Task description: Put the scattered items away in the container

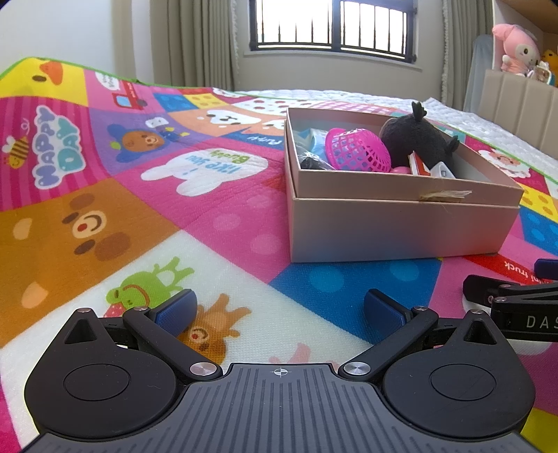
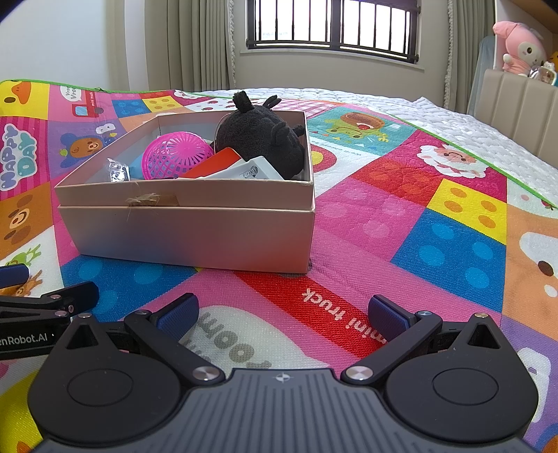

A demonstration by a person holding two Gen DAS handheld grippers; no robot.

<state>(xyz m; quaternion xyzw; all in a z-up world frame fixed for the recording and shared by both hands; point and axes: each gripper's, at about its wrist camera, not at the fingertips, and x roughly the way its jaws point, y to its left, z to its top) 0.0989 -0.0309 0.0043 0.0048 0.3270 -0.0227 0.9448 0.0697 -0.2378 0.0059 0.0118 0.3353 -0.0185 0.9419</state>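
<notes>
Box (image 1: 401, 226): a pale pinkish-beige cardboard container is sitting on the play mat, its tray nested in a slightly wider base so a step is running round the walls; a frayed scrap of torn tape (image 1: 444, 195) is clinging to the near rim. In the left wrist view it is lying toward 1 o'clock from the gripper; in the right wrist view toward 11 o'clock.
Contents: a black plush toy (image 2: 259, 139) with small ears is leaning in the far corner and rising above the rim; a magenta lattice basket (image 2: 176, 155) is lying tipped on its side beside it; a red-and-white card packet (image 2: 223, 163) and a white carton (image 2: 254, 170) are resting against the plush; a crinkled clear wrapper (image 2: 118, 170) is poking up at the near left side.
Left gripper (image 1: 279, 310): it is hovering low over the mat, released, its blue pads (image 1: 176, 312) spread wide with nothing between them.
Right gripper (image 2: 284, 313): likewise spread wide and carrying nothing, hanging over the red "mini truck" panel, just beside the left one.
Play mat (image 1: 104, 209): a bright patchwork of cartoon animals, with "HAPPY DAY" lettering, is covering a quilted white bed (image 2: 453, 122).
Background: a barred window (image 1: 331, 28) is glowing at 12 o'clock between beige curtains; a pink plush (image 2: 519, 47) is sitting on a shelf at 2 o'clock.
</notes>
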